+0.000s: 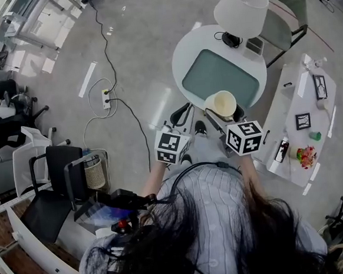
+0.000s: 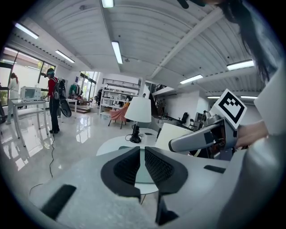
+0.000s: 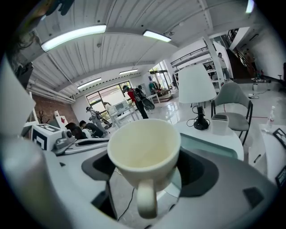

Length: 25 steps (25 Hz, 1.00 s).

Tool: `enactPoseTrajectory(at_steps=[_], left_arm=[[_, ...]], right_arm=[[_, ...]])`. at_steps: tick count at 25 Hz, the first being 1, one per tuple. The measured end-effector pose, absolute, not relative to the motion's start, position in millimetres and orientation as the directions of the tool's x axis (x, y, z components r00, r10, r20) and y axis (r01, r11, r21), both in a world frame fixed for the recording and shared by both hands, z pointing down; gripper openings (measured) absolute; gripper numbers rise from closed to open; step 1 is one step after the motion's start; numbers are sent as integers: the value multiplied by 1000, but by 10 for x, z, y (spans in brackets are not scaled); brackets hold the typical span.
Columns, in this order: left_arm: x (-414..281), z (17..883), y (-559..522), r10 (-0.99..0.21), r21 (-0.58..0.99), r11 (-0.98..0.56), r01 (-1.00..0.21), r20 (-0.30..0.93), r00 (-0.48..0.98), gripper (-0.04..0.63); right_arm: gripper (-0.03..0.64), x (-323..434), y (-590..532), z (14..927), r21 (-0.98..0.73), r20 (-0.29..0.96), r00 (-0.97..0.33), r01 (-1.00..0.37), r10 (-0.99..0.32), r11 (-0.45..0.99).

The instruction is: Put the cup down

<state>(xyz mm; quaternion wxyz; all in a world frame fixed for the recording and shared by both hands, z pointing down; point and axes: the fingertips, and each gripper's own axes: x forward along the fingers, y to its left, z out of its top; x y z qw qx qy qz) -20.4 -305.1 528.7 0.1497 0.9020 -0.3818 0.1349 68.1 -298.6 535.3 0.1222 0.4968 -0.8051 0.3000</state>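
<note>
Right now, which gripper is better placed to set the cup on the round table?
The right gripper: it grips the cup by the table's near edge. The left gripper is shut, empty.

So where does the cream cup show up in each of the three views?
Head view: cup centre-right, at the round table's near edge.
Left gripper view: cup right of centre, partly hidden.
Right gripper view: cup dead centre, handle toward camera.
Shared landmark: the white-shaded lamp on that table.
</note>
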Motion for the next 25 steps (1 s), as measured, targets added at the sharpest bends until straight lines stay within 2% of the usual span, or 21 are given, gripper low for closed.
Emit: enactPoseTrajectory(at_steps=[11,25], left_arm=[[-27,5535,-3464,-629,147,-657,-740,434,645,20],[128,5752,-3732,-625,172,-634,-754,460,630,20]], right_arm=[[398,901,-3608,5708,-342,542,-496,-868,-679,361],[399,850,-4155,6205,-236,606,-538,-826,-587,513]])
